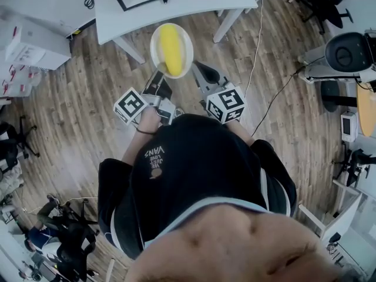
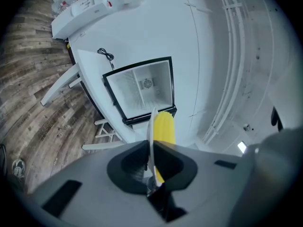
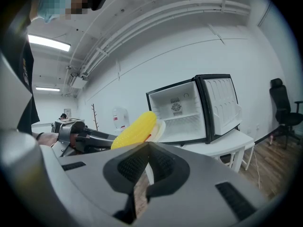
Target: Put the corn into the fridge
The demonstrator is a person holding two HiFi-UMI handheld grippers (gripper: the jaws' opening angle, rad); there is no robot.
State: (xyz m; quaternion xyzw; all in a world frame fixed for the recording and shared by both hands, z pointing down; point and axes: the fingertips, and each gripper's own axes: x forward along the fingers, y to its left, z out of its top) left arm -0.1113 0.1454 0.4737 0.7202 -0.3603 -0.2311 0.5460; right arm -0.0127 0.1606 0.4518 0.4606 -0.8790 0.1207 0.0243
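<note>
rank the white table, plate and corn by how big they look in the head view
1. white table
2. plate
3. corn, which lies within the plate's outline
The plate is held nearer the camera than the table, yet still looks smaller.

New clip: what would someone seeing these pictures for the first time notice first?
First is the bright yellow corn cob lying on a white plate, held in mid-air in front of the person. The left gripper and right gripper each clamp the plate's near rim. Ahead, a small fridge stands on a white table with its door open.
</note>
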